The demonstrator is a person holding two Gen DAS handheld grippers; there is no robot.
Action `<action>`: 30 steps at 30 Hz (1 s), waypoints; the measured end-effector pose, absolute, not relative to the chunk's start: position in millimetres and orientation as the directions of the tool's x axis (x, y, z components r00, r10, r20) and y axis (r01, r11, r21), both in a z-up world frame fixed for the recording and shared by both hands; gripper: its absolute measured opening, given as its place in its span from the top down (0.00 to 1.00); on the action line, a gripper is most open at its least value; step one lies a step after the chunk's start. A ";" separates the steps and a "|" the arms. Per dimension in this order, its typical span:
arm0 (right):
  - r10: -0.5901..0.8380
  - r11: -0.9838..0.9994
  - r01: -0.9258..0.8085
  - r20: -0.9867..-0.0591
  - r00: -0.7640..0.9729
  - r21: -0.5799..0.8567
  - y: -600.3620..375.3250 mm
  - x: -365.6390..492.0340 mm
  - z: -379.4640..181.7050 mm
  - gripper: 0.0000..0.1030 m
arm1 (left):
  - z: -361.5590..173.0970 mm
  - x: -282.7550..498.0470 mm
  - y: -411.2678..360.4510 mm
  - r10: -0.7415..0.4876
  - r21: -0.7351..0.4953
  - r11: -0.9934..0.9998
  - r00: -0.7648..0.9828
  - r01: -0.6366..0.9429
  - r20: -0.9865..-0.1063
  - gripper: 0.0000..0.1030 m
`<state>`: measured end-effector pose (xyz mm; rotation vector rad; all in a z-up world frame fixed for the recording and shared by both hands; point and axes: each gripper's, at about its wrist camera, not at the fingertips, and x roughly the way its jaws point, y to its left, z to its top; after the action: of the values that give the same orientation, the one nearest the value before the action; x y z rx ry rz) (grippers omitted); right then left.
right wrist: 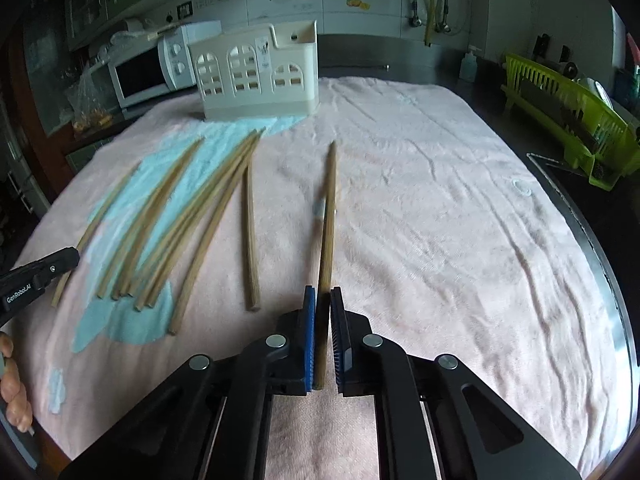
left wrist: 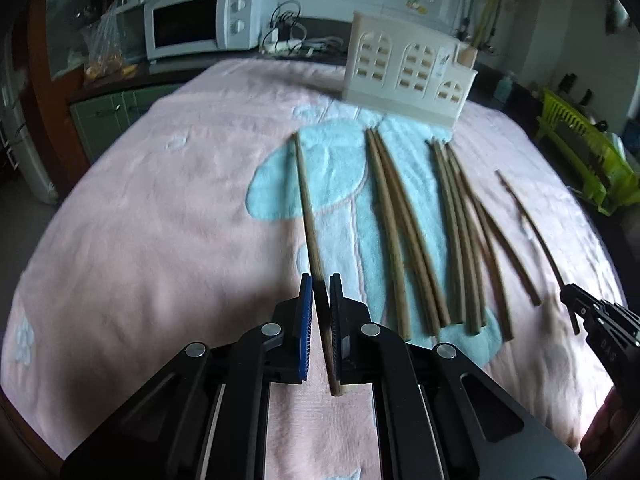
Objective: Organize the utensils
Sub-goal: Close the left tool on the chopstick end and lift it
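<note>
Several wooden chopsticks (left wrist: 408, 232) lie in a row on a pink and blue towel (left wrist: 160, 208). My left gripper (left wrist: 321, 286) is shut on one chopstick (left wrist: 306, 196) at the row's left end, which points toward the cream utensil holder (left wrist: 408, 68). My right gripper (right wrist: 323, 296) is shut on another chopstick (right wrist: 329, 208), right of the loose ones (right wrist: 180, 216). The holder (right wrist: 256, 68) stands at the far edge of the towel. Each gripper shows at the edge of the other's view: the right one (left wrist: 600, 316), the left one (right wrist: 36, 276).
A white microwave (left wrist: 200, 20) stands at the back left. A green dish rack (right wrist: 572, 120) stands on the counter at the right. The towel (right wrist: 440, 200) covers the whole tabletop, with a metal edge (right wrist: 616, 280) at the right.
</note>
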<state>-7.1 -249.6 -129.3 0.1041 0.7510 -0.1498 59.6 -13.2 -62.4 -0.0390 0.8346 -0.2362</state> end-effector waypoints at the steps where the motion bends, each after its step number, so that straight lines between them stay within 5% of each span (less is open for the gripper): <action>1: -0.100 0.984 0.171 -0.674 0.732 0.040 -250.7 -9.8 -125.7 0.93 | -59.3 58.1 -11.8 -0.230 -0.130 0.971 0.654 0.199 -0.721 0.95; 15: -0.072 0.991 0.117 -0.491 0.868 0.061 -257.9 -19.7 -55.9 0.94 | -18.5 50.0 0.7 -0.283 -0.162 0.959 0.777 0.232 -0.563 0.95; 30: 0.004 0.995 0.043 -0.475 0.880 0.088 -270.4 36.4 -31.1 0.94 | 21.3 89.1 5.1 -0.301 -0.171 0.953 0.824 0.249 -0.479 0.95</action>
<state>36.4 -270.4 -31.1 0.0969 0.4949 -0.0205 89.1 5.1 21.3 -0.1023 0.5257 -0.2928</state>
